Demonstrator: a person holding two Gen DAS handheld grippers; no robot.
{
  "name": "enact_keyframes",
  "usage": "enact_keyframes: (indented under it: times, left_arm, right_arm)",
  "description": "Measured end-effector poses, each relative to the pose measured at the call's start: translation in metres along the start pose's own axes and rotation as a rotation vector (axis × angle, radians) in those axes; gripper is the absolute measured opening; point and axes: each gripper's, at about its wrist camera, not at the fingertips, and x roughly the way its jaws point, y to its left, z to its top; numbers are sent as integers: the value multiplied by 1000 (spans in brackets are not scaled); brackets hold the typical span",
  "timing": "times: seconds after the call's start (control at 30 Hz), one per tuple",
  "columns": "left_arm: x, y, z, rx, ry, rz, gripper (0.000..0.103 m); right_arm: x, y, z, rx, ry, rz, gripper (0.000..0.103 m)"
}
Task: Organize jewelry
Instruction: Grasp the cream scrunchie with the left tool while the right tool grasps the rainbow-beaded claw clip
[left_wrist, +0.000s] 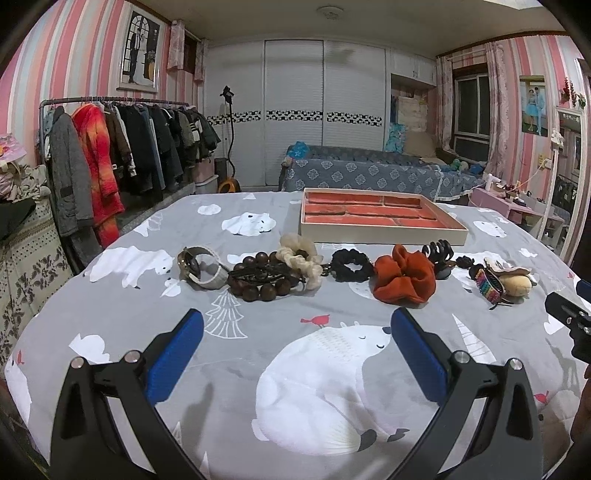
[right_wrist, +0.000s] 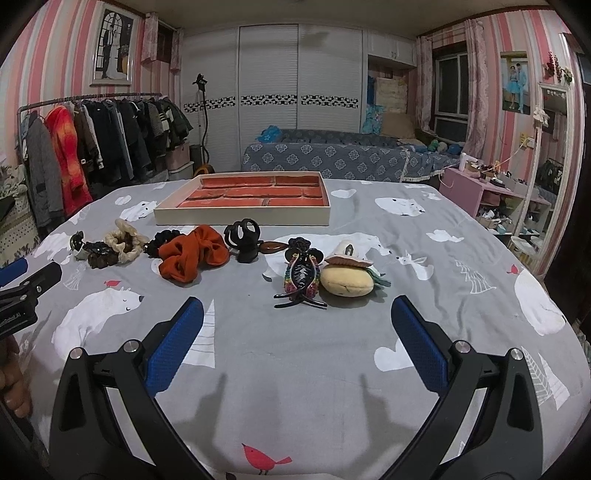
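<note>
Left wrist alone shows bead bracelet (left_wrist: 263, 277) (right's view blurs it).

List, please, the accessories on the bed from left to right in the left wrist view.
Watch → wooden bead bracelet → black scrunchie → orange scrunchie → rainbow hair claw → yellow plush clip.

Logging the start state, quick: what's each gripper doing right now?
Left gripper: open, holding nothing.
Right gripper: open, holding nothing.
</note>
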Motion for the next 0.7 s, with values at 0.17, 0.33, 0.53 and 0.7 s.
enact_keyframes:
  times: [0.17, 0.33, 0.53, 0.7]
  left_arm:
    - [2, 1, 0, -5, 8, -5, 99]
    - [5, 0, -1, 1, 18, -10, 99]
    - [12, 0, 1, -12, 42, -34, 99]
    - [19, -4, 5, -8, 53, -35, 99]
  right_arm:
    - [6, 0, 0, 10, 21, 1, 99]
    - [13, 2, -2, 8, 50, 12, 99]
    - [28, 1, 0, 30, 93, 32, 99]
    - [40, 0, 5, 45, 124, 51, 98]
